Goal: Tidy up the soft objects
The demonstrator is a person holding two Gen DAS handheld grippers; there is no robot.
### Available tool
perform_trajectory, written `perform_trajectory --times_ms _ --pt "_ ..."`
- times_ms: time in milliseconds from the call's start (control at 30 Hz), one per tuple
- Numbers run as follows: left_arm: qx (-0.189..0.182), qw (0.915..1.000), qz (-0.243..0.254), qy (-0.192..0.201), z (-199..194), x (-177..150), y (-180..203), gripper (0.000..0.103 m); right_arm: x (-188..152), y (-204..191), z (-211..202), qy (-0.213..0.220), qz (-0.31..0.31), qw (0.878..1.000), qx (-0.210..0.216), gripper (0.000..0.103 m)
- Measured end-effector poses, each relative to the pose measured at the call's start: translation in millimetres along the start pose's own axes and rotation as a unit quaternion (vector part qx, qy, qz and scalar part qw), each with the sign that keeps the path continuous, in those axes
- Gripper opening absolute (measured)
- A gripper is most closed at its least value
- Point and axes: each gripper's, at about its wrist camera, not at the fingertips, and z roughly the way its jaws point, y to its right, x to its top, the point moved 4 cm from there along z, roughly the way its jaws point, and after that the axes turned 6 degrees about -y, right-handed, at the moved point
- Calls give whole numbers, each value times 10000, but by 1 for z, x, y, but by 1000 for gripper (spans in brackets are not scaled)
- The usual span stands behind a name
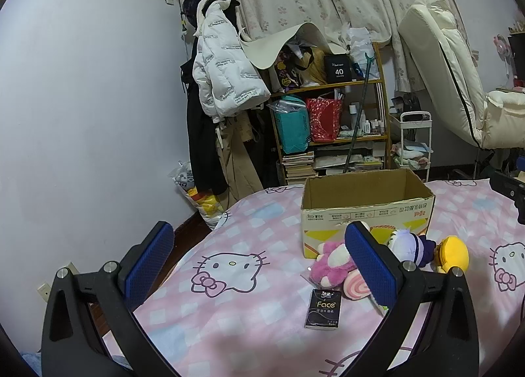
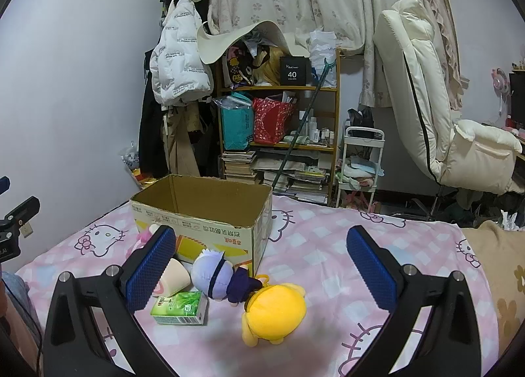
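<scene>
An open cardboard box (image 1: 367, 209) stands on the pink bed; it also shows in the right wrist view (image 2: 203, 213). In front of it lie a pink plush (image 1: 329, 264), a pink swirl roll (image 1: 356, 287), a purple-haired doll (image 1: 410, 244) and a yellow plush (image 1: 454, 254). The right wrist view shows the doll (image 2: 216, 273), the yellow plush (image 2: 274, 311), the roll (image 2: 174, 277) and a green tissue pack (image 2: 180, 308). A black tissue pack (image 1: 323, 309) lies nearer. My left gripper (image 1: 259, 260) is open and empty. My right gripper (image 2: 261, 265) is open and empty above the toys.
A cluttered shelf (image 2: 279, 121), hanging coats (image 1: 223, 82) and a white trolley (image 2: 361, 167) stand beyond the bed. A cream recliner (image 2: 443, 114) is at the right. The bedsheet (image 1: 236, 311) has a cat print.
</scene>
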Motion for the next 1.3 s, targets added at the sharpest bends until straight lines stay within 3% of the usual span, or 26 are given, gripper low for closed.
perform_trajectory --times_ms 1300 --pt "-18 10000 2 -15 0 0 1 102 -1 -1 2 31 -20 10000 -27 103"
